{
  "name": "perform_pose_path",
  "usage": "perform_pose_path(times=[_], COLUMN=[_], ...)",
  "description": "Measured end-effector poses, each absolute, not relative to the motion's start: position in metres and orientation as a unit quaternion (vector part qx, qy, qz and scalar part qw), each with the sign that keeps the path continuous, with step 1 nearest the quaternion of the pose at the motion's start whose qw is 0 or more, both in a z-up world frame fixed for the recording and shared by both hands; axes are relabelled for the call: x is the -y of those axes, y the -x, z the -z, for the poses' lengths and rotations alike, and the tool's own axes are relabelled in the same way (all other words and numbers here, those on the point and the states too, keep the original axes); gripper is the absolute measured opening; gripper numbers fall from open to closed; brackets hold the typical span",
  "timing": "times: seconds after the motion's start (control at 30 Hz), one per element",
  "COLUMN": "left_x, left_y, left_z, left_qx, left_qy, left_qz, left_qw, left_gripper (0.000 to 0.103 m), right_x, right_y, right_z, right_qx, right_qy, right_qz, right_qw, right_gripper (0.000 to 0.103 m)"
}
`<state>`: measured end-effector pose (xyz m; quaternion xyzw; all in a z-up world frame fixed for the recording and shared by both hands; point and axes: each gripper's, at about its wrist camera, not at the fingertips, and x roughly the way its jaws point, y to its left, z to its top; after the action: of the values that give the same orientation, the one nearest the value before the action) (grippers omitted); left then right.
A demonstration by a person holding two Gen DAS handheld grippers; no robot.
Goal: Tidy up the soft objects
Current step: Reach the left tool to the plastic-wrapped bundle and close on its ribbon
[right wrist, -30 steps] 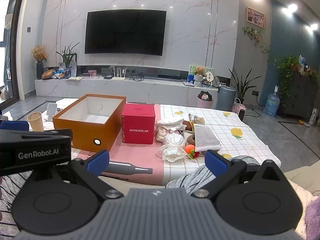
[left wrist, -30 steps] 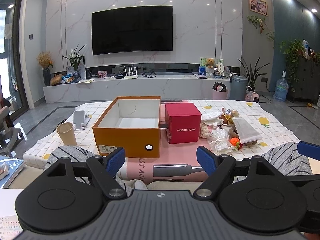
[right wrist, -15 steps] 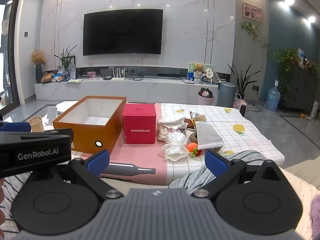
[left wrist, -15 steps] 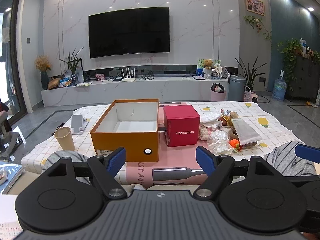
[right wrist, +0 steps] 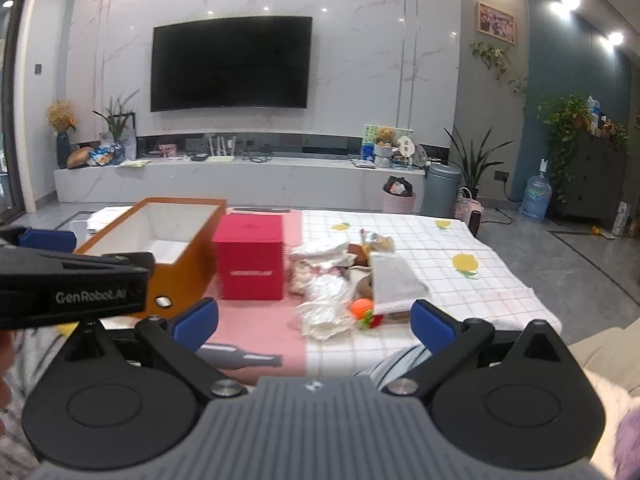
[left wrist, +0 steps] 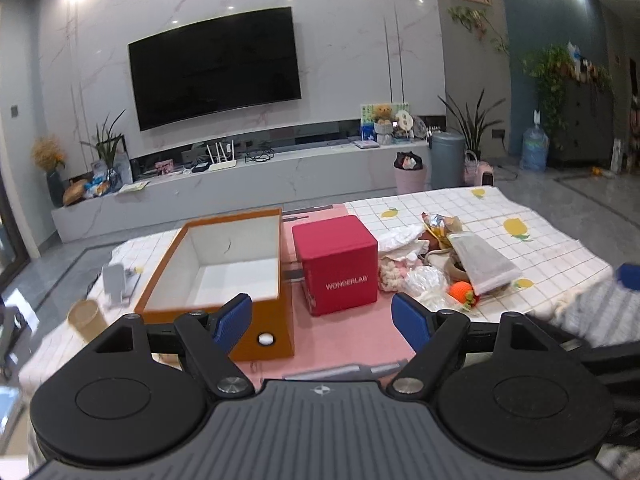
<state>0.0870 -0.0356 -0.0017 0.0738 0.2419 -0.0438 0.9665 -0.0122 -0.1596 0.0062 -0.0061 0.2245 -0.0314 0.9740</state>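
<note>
Left wrist: orange box [left wrist: 224, 276] open-topped, long axis running away.

The open box [left wrist: 224, 276] is orange outside and white inside, and the cube box [left wrist: 338, 266] beside it is red. The tablecloth [right wrist: 460, 272] is white with a thin grid and yellow lemons, with a pink part [left wrist: 348, 336].
</note>
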Motion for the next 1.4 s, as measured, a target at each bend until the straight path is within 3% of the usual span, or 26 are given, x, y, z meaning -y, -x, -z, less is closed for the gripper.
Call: perform_pose_path(times=[0.2, 0.37, 0.73, 0.83, 1.13, 1.33, 1.4], left_x=[0.056, 0.078, 0.12, 0.129, 0.141, 0.135, 0.128], left_y=[-0.149, -0.205, -0.299, -0.311, -0.315, -0.322, -0.325], left_z=[0.003, 0.016, 0.091, 0.111, 0.161, 0.177, 0.182], left_qx=[-0.261, -0.295, -0.364, -0.37, -0.409, -0.434, -0.441], left_qy=[-0.073, -0.067, -0.058, -0.048, -0.069, -0.033, -0.009], left_qz=[0.079, 0.126, 0.156, 0.173, 0.219, 0.203, 0.203], left_qw=[0.959, 0.945, 0.917, 0.911, 0.883, 0.877, 0.874], left_gripper=[0.093, 0.093, 0.093, 0.093, 0.093, 0.093, 0.093], right_x=[0.204, 0.237, 0.294, 0.306, 0.3, 0.297, 0.301], right_y=[-0.049, -0.128, -0.32, -0.338, -0.367, -0.368, -0.366], right_z=[-0.011, 0.003, 0.056, 0.085, 0.144, 0.15, 0.153], right_qx=[-0.247, -0.313, -0.44, -0.448, -0.508, -0.513, -0.519], right_qy=[0.024, 0.023, -0.05, -0.096, -0.029, -0.01, -0.023], right_qz=[0.077, 0.084, 0.12, 0.12, 0.085, 0.112, 0.108], right_qw=[0.966, 0.946, 0.889, 0.881, 0.857, 0.851, 0.848], right_gripper=[0.1, 0.1, 0.1, 0.1, 0.1, 0.089, 0.08])
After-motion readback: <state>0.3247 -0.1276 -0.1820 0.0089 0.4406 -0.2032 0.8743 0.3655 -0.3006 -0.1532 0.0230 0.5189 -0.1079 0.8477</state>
